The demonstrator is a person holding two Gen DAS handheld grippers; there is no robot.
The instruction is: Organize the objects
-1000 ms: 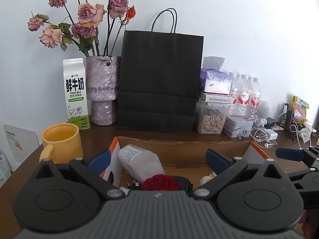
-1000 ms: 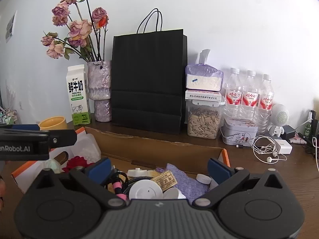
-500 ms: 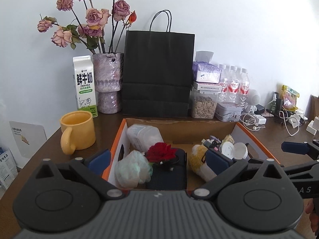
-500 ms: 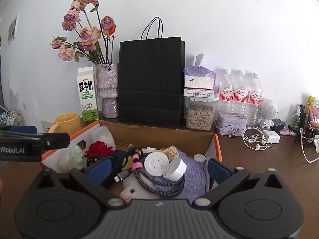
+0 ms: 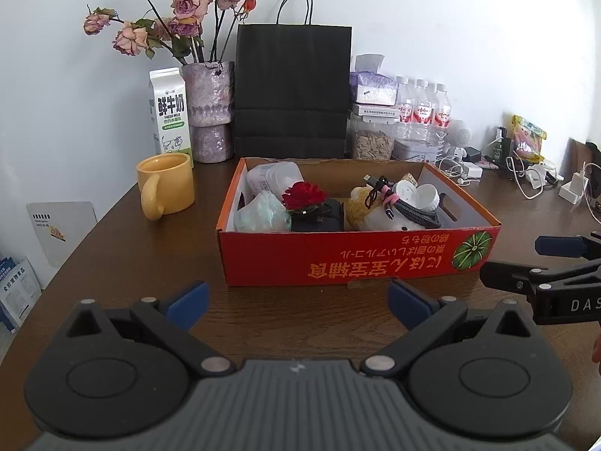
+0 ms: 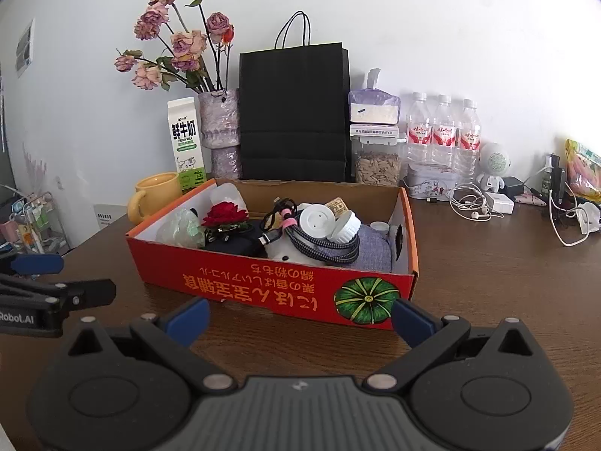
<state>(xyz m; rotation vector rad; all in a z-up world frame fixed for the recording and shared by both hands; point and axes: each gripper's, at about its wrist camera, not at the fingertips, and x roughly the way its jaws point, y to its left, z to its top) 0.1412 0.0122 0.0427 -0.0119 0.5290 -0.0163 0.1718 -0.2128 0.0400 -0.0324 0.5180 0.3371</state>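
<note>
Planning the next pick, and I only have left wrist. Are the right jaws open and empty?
Observer: Yes. The right gripper has its jaws wide apart with nothing between them, just short of the red box.
Operator: What's under the braided cable at the box's right end?
Observer: A grey-purple cloth pouch; the cable lies partly on it.
Operator: Anything else in that corner?
Observer: A small white cap, close to the box's right wall.
</note>
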